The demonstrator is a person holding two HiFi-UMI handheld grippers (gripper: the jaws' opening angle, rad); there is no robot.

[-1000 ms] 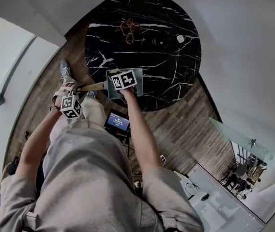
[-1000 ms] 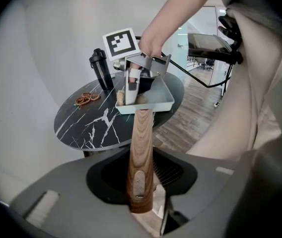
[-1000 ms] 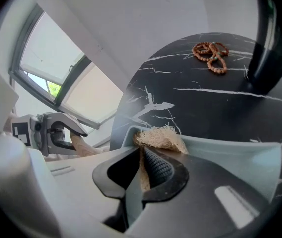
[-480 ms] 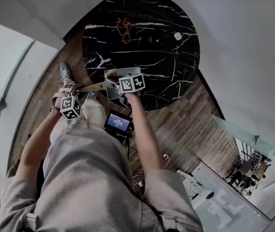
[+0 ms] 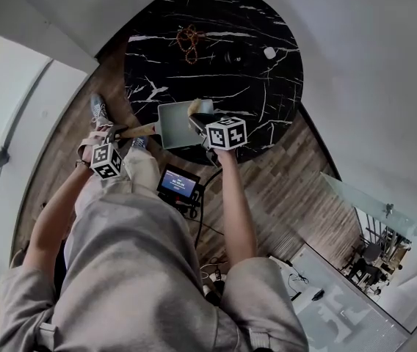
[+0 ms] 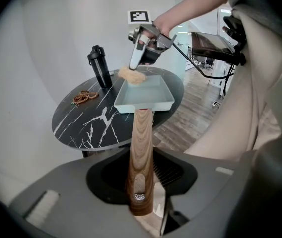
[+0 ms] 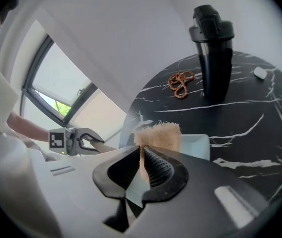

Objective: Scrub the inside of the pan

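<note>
Fingers (image 7: 162,168), right gripper (image 7: 142,151): nearly together, just tightened on the tan sponge (image 7: 158,134), which has come up off the pan floor and now hangs over a far corner. Fingers (image 6: 71,197), left gripper (image 6: 141,192): part open, clamped on the wooden handle (image 6: 142,152), steadying the pan (image 6: 143,95) at the near edge of the black tabletop (image 5: 252,57). Scrubbing contact broken; probably a reposition between strokes.

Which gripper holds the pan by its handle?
The left gripper, clamped on the wooden handle of the pan; the right gripper, jaws just closing tighter, holds the scrub pad.
</note>
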